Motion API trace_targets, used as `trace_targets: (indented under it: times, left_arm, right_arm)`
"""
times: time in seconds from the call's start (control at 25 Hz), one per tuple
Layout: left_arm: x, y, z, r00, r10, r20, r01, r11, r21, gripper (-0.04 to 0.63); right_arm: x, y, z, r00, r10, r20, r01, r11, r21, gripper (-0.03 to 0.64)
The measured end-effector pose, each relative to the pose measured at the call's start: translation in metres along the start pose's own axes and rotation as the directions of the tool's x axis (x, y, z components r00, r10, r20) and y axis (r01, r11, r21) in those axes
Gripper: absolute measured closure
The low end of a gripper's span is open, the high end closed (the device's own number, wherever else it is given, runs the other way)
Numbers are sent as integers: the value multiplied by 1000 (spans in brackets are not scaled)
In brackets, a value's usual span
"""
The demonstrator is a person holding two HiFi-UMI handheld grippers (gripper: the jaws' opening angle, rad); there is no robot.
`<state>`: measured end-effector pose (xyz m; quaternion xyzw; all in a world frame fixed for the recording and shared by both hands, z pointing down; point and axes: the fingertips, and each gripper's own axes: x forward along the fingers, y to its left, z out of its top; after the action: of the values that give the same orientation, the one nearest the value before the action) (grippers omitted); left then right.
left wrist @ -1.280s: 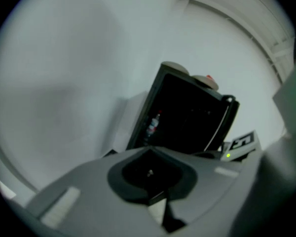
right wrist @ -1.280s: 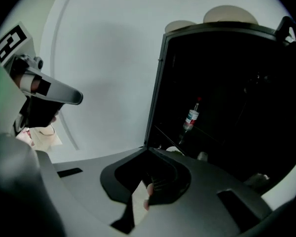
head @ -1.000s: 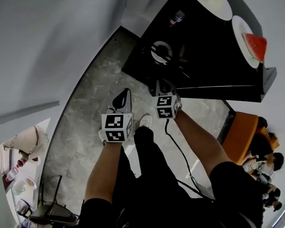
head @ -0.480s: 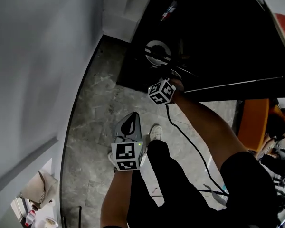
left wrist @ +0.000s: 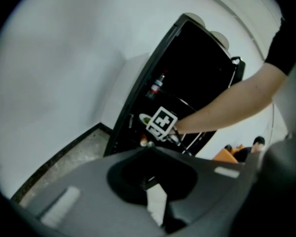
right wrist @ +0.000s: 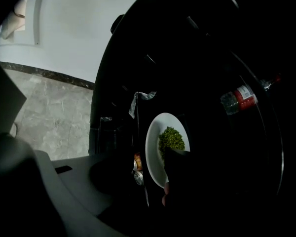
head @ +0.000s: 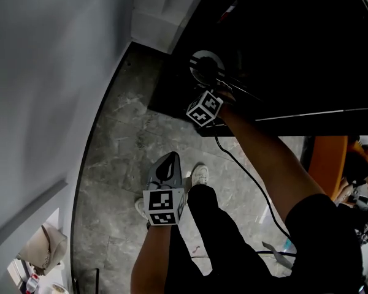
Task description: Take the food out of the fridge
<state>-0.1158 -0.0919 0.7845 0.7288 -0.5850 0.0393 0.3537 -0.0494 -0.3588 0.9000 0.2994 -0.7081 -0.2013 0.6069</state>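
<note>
Right claw [right wrist: 154, 163], jaws just spread wide, has the fridge's [head: 282, 41] plate [right wrist: 155, 142] between them; left claw [left wrist: 148, 151] is pressed together, empty.

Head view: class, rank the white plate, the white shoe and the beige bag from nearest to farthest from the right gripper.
1. White plate, in the fridge, between the right gripper's jaws, which have just been opening.
2. White shoe, on the floor below.
3. Beige bag, bottom-left corner.
</note>
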Motion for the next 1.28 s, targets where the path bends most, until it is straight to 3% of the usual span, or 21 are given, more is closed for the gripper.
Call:
trace_targets:
  times: [0.28,0.44,0.6,0.76,0.96,1.12,1.28]
  left_arm:
    - [0,11,-6,1000,14,-14,-14,999,-39,594]
    - [3,12,-3,1000,23,-10,-23,1000,-15,594]
    - [3,7,-6,1000,16,-13,-17,1000,-12,594]
    - [3,4,-15,1000,8,-30,-9,1000,-21,594]
    - [3,4,-22,999,10,-45,-12,1000,-27,595]
    - [0,5,-22,999,12,-44,-14,1000,-28,594]
    - [-3,7,-23,999,17,-41,-19,999,-29,595]
  right_arm:
    - [12,8,1,999,49,-16,-49,998,37,448]
    - [7,4,4,999,43,18,-43,999,17,451]
    - [-5,12,4,997,41,66,-39,999,-31,493]
    - [-12,11,2,996,37,80,-37,999,-6,548]
    - [-18,13,2,994,25,109,-18,998,-60,555]
    - [-27,13,2,990,-38,134,52,994,-97,569]
    - [-37,-1,3,974,-171,148,197,963,-181,597]
